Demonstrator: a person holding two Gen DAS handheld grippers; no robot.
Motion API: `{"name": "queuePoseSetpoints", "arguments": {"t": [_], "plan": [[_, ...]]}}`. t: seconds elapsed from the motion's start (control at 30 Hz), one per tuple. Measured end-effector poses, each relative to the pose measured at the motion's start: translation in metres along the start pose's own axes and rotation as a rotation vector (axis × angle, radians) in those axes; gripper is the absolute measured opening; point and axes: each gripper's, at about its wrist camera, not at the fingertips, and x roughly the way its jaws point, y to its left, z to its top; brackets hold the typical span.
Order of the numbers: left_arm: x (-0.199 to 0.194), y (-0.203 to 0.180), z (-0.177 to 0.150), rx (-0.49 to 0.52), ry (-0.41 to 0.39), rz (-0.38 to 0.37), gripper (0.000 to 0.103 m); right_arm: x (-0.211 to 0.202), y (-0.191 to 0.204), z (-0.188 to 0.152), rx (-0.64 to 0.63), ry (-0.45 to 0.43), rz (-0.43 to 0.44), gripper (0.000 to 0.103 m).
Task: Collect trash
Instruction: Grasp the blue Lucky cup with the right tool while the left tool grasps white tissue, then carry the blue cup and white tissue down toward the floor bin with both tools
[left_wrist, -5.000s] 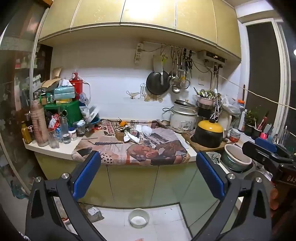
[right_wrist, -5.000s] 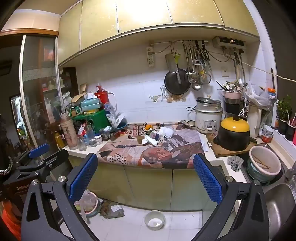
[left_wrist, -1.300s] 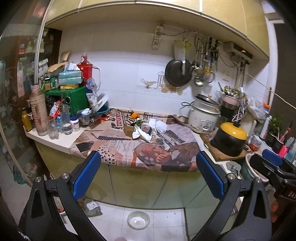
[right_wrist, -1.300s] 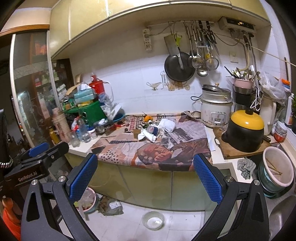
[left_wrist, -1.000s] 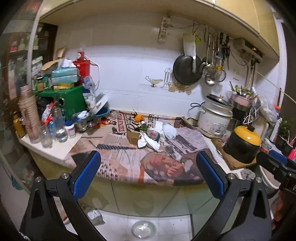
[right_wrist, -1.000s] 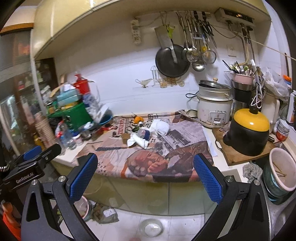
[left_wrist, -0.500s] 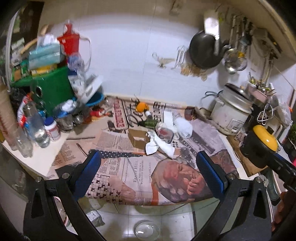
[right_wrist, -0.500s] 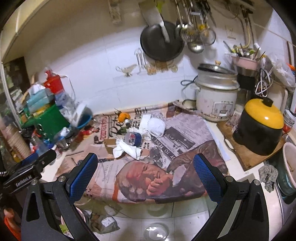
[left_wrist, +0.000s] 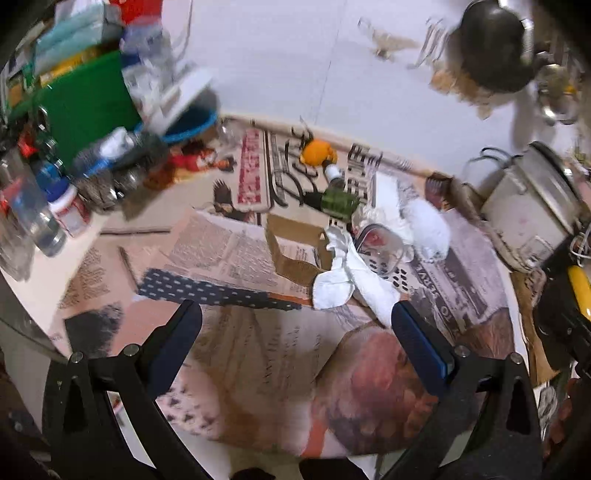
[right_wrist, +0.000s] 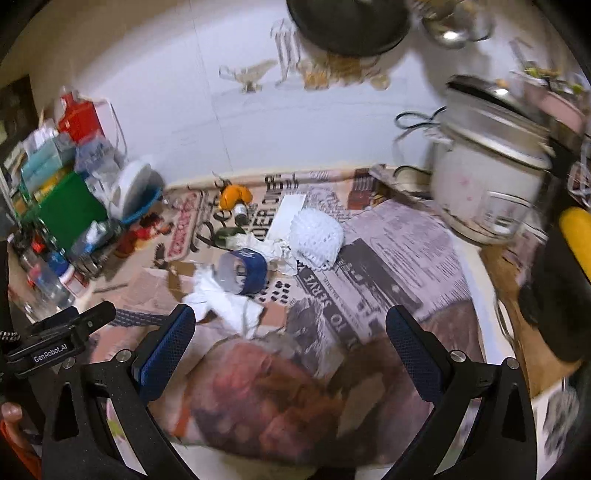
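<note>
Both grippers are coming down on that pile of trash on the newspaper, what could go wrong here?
1. The crumpled tissue lies against the blue can; pinching one may roll the other.
2. Both views are motion-blurred, so the open left gripper and right gripper could misjudge a grasp.
3. The loose newspaper overhangs the counter edge; snagging it might drag everything off.
</note>
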Motion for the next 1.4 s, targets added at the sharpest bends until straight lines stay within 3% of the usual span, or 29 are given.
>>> {"name": "queuePoseSetpoints", "arguments": {"t": [0.13,0.37,0.6,0.77,0.83,0.9,0.93,1.23,1.33,1.4], "plan": [[0.044,-0.014,0.012,-0.009,0.064,0.022,0.102,0.040,-0.016,0.016,-0.025,0.063,0.035,0.102],[0.096,-0.011,0.020,-0.082,0.155,0.074,0.082,0.111,-0.017,0.030,-0.026,0.203,0.172,0.091],[0.105,-0.009,0.004,-0.128,0.213,0.090,0.080,0.161,0.004,0.038,-0.031,0.304,0.304,0.081],[0.107,-0.020,-0.006,-0.103,0.241,0.096,0.080,0.185,0.019,0.043,-0.029,0.364,0.385,0.071],[0.107,-0.023,-0.008,-0.102,0.246,0.095,0.080,0.192,0.021,0.044,-0.022,0.387,0.404,0.065],[0.107,-0.026,-0.008,-0.117,0.249,0.073,0.080,0.197,0.021,0.043,-0.025,0.413,0.426,0.048],[0.107,-0.028,-0.007,-0.123,0.248,0.061,0.080,0.197,0.020,0.043,-0.025,0.418,0.434,0.048],[0.122,-0.060,-0.002,-0.104,0.265,0.007,0.080,0.164,-0.013,0.045,-0.043,0.370,0.381,0.044],[0.133,-0.067,-0.001,-0.093,0.263,0.027,0.080,0.152,-0.030,0.044,-0.043,0.350,0.341,0.043],[0.143,-0.068,0.000,-0.111,0.274,0.036,0.073,0.146,-0.042,0.044,-0.044,0.344,0.314,0.043]]}}
